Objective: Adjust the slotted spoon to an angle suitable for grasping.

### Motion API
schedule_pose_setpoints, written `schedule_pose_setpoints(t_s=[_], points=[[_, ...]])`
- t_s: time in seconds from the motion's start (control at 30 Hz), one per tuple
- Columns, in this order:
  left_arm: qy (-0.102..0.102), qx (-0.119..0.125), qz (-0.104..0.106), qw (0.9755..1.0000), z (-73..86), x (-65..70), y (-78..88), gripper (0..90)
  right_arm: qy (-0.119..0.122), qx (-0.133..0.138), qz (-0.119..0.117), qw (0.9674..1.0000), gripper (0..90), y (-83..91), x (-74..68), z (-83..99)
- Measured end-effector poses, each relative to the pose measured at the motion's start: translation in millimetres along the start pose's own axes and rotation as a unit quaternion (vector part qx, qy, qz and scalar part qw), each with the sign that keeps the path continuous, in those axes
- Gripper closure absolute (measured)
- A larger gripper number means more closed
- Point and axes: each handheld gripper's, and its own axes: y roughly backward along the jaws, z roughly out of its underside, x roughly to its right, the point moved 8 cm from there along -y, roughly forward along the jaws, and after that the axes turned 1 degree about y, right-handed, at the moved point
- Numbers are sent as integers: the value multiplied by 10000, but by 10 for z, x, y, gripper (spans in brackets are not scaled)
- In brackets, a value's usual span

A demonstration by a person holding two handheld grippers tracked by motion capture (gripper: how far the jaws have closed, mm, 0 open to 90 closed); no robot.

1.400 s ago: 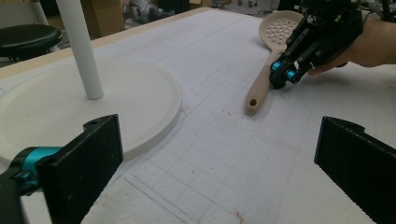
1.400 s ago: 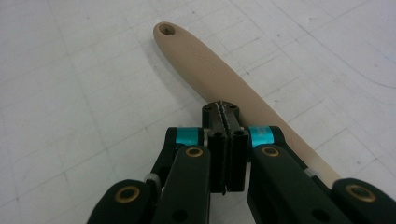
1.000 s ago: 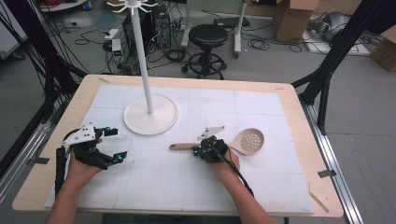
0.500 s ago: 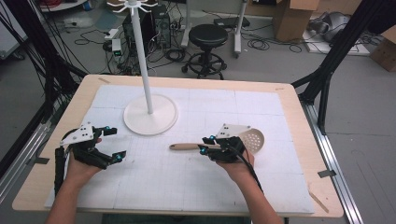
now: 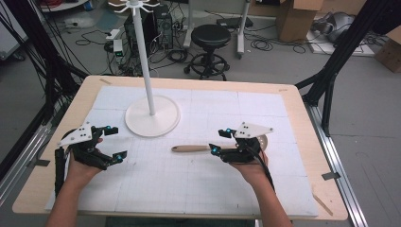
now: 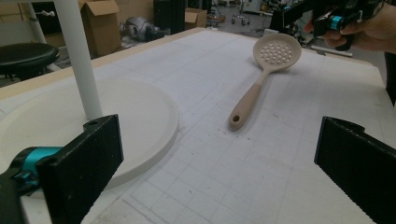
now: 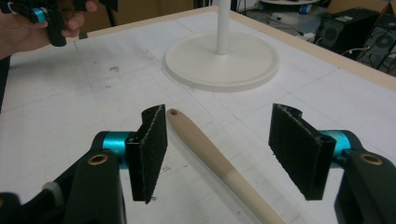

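A beige slotted spoon (image 5: pixel 189 148) lies flat on the white grid mat, handle pointing left; its perforated head (image 6: pixel 275 51) is partly hidden under the right gripper's grey plate in the high view. My right gripper (image 5: pixel 220 140) hovers over the handle (image 7: pixel 210 154). Its jaws have just been opening and now stand open, with the handle between and below them and the pads clear of it. My left gripper (image 5: pixel 117 142) rests open at the mat's left side with nothing between its jaws (image 6: pixel 219 158).
A white hanging stand rises from a round base (image 5: pixel 152 116) at the back left of the mat, its pole (image 5: pixel 143 56) reaching up to hooks. The wooden table edge (image 5: pixel 302 123) frames the mat. A stool and cables stand on the floor beyond.
My right gripper has moved right along the spoon towards its head and lifted a little, and its jaws have spread apart. The spoon and the left gripper have stayed put.
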Motion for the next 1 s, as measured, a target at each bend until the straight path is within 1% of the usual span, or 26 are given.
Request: schedule_pose_setpoints(t_s=[0.03,0.1,0.17,0.2,0.23,0.27,0.33,0.37,0.47,0.53,0.57,0.6,0.63,0.77,0.83,0.93,1.0], points=[[5,27,7,10000,-10,-10,-8,17,25,52,-6,10000,325,24,5,-10],[-15,11,17,10000,-11,-10,-18,17,36,65,6,10000,320,28,9,-11],[-52,-37,62,10000,-13,21,-41,17,-41,138,-70,9999,280,69,25,-14],[-52,-37,62,10000,-13,21,-41,17,-41,138,-70,9999,280,69,25,-14],[-73,-40,94,9999,-27,40,-48,17,-236,245,-100,9994,238,103,53,-15],[-73,-40,94,9999,-27,40,-48,17,-236,245,-100,9994,238,103,53,-15],[-77,-20,122,9999,-47,53,-50,17,-403,327,-124,9986,188,125,66,-12],[-86,21,139,9999,-68,56,-47,17,-446,369,-70,9983,153,140,77,-16],[-94,39,143,9998,-79,56,-44,17,-403,402,-108,9983,150,140,71,-25],[-86,42,157,9998,-81,55,-42,17,-371,362,-131,9986,144,125,58,-17],[-89,39,150,9998,-79,52,-45,17,-359,293,-145,9988,141,107,49,-1],[-89,39,150,9998,-79,52,-45,17,-359,293,-145,9988,141,107,49,-1],[-75,38,150,9999,-82,50,-46,17,-363,253,-187,9988,141,98,42,11],[-134,13,130,9998,-94,60,-42,17,-356,214,-201,9989,139,93,47,38],[-125,16,112,9999,-97,66,-40,17,-350,199,-159,9991,139,98,57,48],[-150,16,126,9998,-99,72,-39,17,-377,196,-153,9990,139,106,69,52],[-136,9,150,9998,-92,63,-45,17,-335,161,-144,9992,139,107,71,57]])
